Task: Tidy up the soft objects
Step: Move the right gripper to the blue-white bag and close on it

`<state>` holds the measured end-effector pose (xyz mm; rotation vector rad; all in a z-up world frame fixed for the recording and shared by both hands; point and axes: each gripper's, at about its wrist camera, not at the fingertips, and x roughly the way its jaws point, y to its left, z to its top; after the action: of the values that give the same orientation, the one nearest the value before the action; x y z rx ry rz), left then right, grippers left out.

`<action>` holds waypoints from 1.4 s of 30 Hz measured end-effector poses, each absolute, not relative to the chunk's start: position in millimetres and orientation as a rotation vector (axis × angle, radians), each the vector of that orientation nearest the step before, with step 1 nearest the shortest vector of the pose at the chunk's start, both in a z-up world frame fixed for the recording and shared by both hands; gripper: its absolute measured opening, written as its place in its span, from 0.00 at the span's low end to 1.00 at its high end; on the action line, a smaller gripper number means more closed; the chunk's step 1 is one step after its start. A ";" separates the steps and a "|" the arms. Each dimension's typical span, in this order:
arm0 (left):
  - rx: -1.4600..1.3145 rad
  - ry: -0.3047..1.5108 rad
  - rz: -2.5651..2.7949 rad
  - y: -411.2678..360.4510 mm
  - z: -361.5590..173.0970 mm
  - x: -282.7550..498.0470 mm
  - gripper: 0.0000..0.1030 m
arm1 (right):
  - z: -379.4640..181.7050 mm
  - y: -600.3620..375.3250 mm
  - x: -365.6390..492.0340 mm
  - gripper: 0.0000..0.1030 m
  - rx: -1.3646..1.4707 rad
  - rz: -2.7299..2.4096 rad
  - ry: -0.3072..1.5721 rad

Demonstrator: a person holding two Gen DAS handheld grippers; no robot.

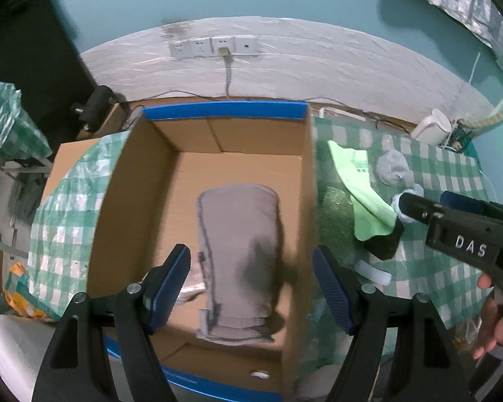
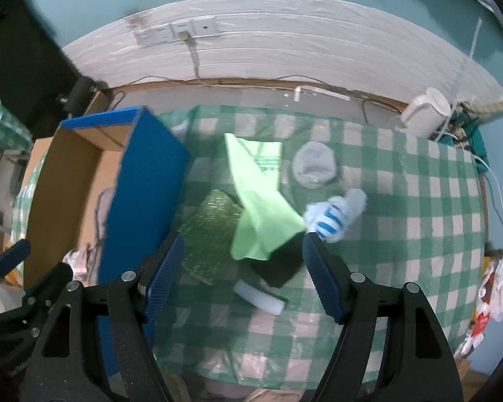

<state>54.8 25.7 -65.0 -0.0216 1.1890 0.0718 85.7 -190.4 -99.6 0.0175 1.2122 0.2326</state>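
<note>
Left gripper (image 1: 251, 288) poised above open brown cardboard box with blue outer faces (image 1: 305, 181), jaws spread wide, nothing between the pads. Folded grey cloth (image 1: 241, 261) lying flat on box floor, lengthwise, directly below the gap between the blue ribbed pads; slightly blurred. Small pale crumpled item (image 1: 192, 288) on box floor just beside the grey cloth, too blurred to identify. Box standing on table covered with green-and-white checked plastic cloth (image 2: 402, 234), at its left side. Right gripper (image 2: 243, 278) over the tabletop to the right of the box, jaws likewise spread, pinching nothing; also seen from the left wrist camera at right edge (image 1: 402, 207), held by a hand (image 1: 493, 321). Cluster of soft items below and ahead of right gripper: light green microfibre cloth (image 2: 261, 201) draped partly over a black sponge-like block (image 2: 278, 271); dark green glittery scouring pad (image 2: 211, 234) just beside it, near the box's blue wall; white foam bar (image 2: 258, 296) touching or just beside the black block, nearest the camera. Blue-and-white striped sock (image 2: 332, 217) close to right pad tip, contact not determinable. Round grey knitted piece (image 2: 315, 164) farther back, apart from the rest. White wall sockets with one plug inserted (image 2: 181, 31) on wall behind. White appliance (image 2: 426, 112) at far right table corner.
</note>
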 end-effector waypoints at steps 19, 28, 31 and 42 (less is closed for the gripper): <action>0.013 1.268 -0.056 -52.1 -89.0 79.6 0.75 | -113.0 -257.6 116.3 0.71 0.030 0.145 1.304; 0.078 1.235 -0.084 -84.2 -84.7 85.1 0.79 | -131.4 -284.0 135.0 0.71 0.052 0.114 1.369; 0.081 1.248 -0.110 -92.6 -87.0 89.7 0.79 | -141.1 -293.1 135.5 0.71 0.083 0.103 1.387; -0.015 1.350 -0.094 -80.4 -129.1 102.7 0.79 | -166.5 -299.3 138.6 0.71 0.120 0.096 1.420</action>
<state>102.7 -80.4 -129.1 -0.0147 1.3499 -0.0935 138.6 -299.3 -166.5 0.1201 1.4205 0.0961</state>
